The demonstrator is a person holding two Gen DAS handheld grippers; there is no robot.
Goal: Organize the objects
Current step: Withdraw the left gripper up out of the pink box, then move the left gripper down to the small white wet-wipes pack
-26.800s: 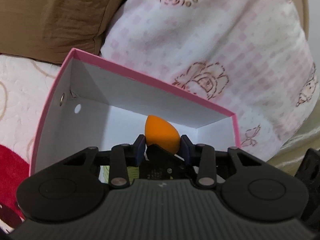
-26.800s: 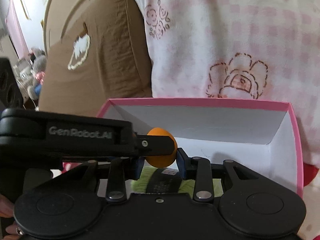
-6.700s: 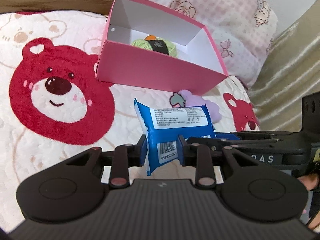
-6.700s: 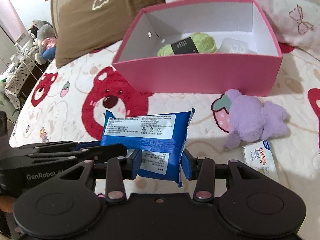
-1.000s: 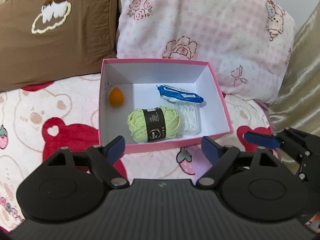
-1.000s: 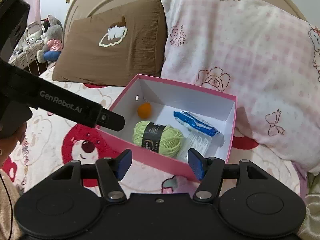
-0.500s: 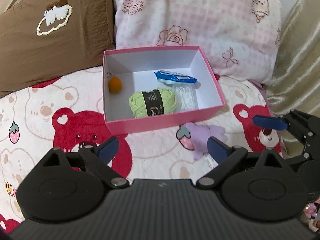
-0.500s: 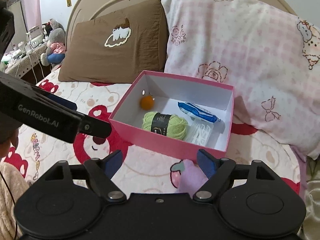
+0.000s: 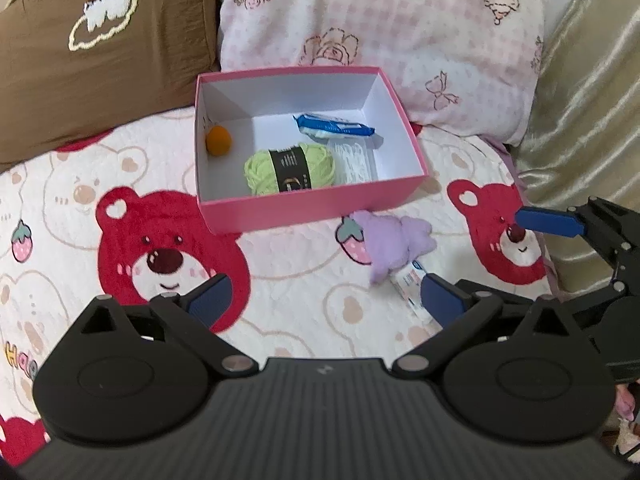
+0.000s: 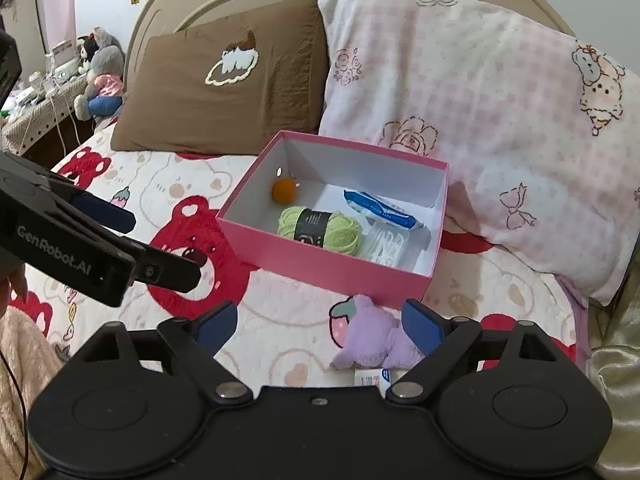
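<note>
A pink box point(image 9: 304, 208) point(image 10: 320, 270) stands on the bed. In it lie an orange ball point(image 9: 218, 141) point(image 10: 284, 191), a green yarn ball point(image 9: 289, 167) point(image 10: 320, 229), a blue packet point(image 9: 334, 125) point(image 10: 382, 208) and a clear white pack point(image 9: 354, 160) point(image 10: 386, 246). A purple plush toy point(image 9: 394, 242) point(image 10: 376, 340) and a small white-blue packet point(image 9: 410, 282) point(image 10: 372, 380) lie on the bedspread in front of the box. My left gripper point(image 9: 322, 298) and my right gripper point(image 10: 318, 326) are both open and empty, held back above the bedspread. The right gripper sits just over the plush.
A brown pillow point(image 9: 92, 48) point(image 10: 224, 92) and a pink checked pillow point(image 9: 380, 28) point(image 10: 500, 120) lean behind the box. A gold cover point(image 9: 588, 112) lies at the right. A bedside shelf with stuffed toys point(image 10: 96, 76) stands far left.
Both grippers have drawn back and risen away from the box, so the plush and the small packet now show in front of it. Both jaws have opened wider.
</note>
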